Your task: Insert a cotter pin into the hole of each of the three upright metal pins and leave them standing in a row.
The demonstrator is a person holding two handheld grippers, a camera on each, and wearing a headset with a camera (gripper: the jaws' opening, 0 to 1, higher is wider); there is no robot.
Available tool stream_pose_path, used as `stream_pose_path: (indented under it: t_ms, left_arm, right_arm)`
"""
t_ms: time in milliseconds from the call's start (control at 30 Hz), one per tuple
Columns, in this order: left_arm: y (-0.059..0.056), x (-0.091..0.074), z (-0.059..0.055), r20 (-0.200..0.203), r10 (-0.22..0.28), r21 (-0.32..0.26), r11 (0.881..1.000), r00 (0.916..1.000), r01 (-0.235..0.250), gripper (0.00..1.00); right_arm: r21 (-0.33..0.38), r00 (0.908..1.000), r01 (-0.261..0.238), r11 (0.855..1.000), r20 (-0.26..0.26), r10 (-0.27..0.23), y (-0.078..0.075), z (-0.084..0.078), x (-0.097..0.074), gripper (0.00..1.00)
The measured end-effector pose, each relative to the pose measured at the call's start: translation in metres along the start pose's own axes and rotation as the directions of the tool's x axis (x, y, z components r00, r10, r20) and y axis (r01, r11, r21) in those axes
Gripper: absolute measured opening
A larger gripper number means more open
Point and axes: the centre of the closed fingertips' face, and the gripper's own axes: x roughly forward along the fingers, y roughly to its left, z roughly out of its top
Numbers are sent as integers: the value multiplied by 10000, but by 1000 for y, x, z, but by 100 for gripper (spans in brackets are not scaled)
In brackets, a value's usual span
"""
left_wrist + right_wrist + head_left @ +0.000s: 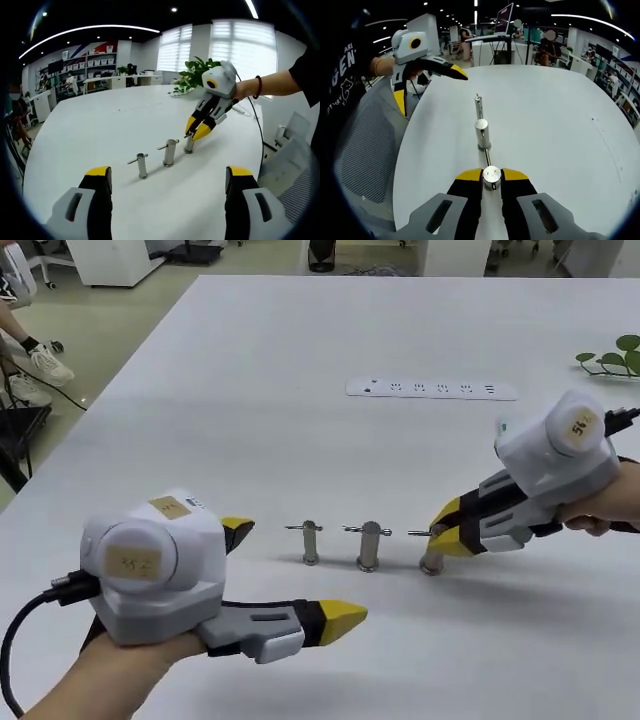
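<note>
Right tool (447, 530) is clenching the third pin (432, 562) at the 3 o'clock end of the row on the desk (300, 420), a stiff, probably slick steel piece best being held square across its shank, while the left tool (295, 572) is hanging released at 7 o'clock.

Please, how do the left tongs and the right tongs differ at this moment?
The left tongs are wide open and hold nothing; the right tongs are closed around the top of the end metal pin. The left tongs hang apart from the row of pins; the right tongs touch it. Both have yellow tips and grey bodies.
</note>
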Motion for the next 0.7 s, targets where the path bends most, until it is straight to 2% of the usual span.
stream_pose_path:
  t_ms: [133, 167, 267, 400, 533, 700]
  left_arm:
    - [1, 1, 1, 57, 42, 32, 10000, 10000, -42, 97]
    - [2, 1, 1, 37, 22, -15, 10000, 10000, -22, 98]
    - [3, 1, -1, -15, 47, 26, 10000, 10000, -47, 99]
    - [5, 1, -1, -61, 69, 54, 10000, 10000, -69, 99]
    - [9, 0, -1, -206, 120, 153, 9998, 9997, -116, 99]
    - [14, -1, 3, -224, 192, 199, 9996, 9996, -187, 99]
  right_arm:
    - [-90, 9999, 95, 9999, 40, -95, -1, 0, 1, 10]
    - [-96, 9996, 261, 9996, 97, -260, -3, 1, 1, 12]
    - [68, 9994, 289, 9996, 207, -290, -3, 0, 1, 20]
    - [200, 9990, 354, 9992, 276, -360, -2, -1, -2, 24]
    - [832, 9947, 760, 9936, 629, -813, -3, 4, -10, 34]
    - [1916, 9820, 1270, 9732, 1138, -1506, -2, 10, -20, 44]
